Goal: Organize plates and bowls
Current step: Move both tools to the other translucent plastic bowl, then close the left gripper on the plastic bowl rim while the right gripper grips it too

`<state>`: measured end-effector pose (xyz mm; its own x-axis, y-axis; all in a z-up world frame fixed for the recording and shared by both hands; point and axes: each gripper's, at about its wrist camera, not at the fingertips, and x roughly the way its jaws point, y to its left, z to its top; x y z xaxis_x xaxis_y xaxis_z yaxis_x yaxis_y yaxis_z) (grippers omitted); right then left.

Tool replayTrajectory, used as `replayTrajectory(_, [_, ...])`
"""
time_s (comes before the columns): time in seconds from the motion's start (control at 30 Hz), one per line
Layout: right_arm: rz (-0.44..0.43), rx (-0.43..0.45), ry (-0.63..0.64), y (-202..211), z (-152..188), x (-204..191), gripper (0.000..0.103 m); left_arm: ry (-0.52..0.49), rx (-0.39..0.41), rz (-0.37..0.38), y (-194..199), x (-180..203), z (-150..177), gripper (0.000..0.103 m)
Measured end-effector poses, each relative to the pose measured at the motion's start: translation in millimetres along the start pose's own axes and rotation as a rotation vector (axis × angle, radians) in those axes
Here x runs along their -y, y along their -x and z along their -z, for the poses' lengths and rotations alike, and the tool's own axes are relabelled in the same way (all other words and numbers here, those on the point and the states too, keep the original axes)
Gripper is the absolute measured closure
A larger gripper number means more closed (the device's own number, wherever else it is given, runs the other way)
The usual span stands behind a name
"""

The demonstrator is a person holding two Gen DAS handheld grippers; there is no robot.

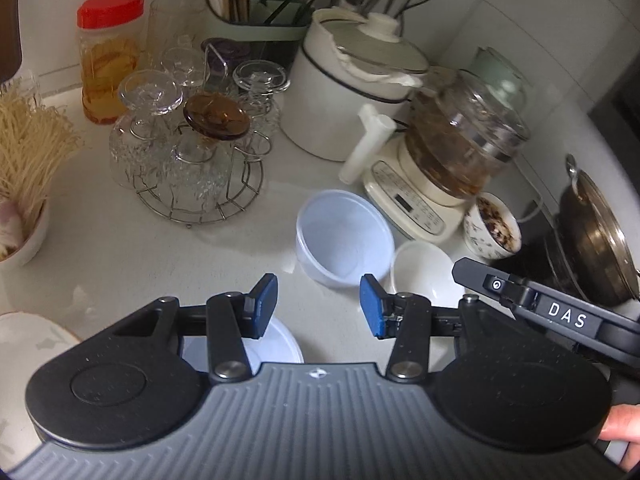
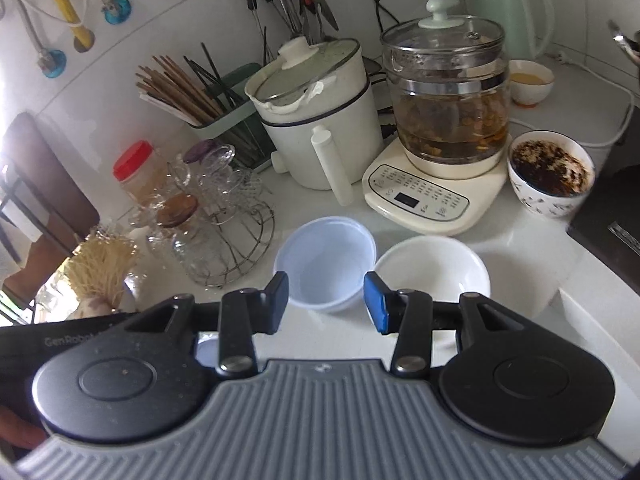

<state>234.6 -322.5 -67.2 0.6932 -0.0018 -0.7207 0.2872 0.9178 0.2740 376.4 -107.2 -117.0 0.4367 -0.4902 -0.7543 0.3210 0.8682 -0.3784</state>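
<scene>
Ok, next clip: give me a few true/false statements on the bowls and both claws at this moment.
1. Both claws are open and hold nothing. True: the left claw and the right claw each show a clear gap.
2. The translucent plastic bowl and the white bowl sit side by side on the counter. True.
3. The white bowl is stacked inside the translucent plastic bowl. False: they stand next to each other, both seemingly empty.
4. The patterned cup beside the glass kettle is empty. False: it holds dark contents.
5. The jar has a blue lid. False: red.
</scene>
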Motion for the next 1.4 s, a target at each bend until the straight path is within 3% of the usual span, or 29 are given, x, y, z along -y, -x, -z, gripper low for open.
replayTrajectory(0.3, [-0.017,-0.074,0.004,-60,-20,23,0.059,0.022,-0.07,-0.031,-60,-8,-22,0.052])
replayTrajectory(0.57, [-0.021,-0.105,0.025,-100,-32,31,0.071,0.037,-0.115,-0.009,-100,-10,-37,0.054])
replayTrajectory(0.8, [0.0,-0.125,0.055,-128,-36,31,0.075,0.039,-0.16,0.011,-130,-8,-46,0.066])
replayTrajectory(1.07, [0.032,-0.123,0.081,-142,-37,26,0.082,0.053,-0.203,0.008,-152,-14,-50,0.088])
replayTrajectory(1.4, [0.024,-0.138,0.066,-143,-40,28,0.088,0.09,-0.203,0.015,-154,-17,-47,0.091])
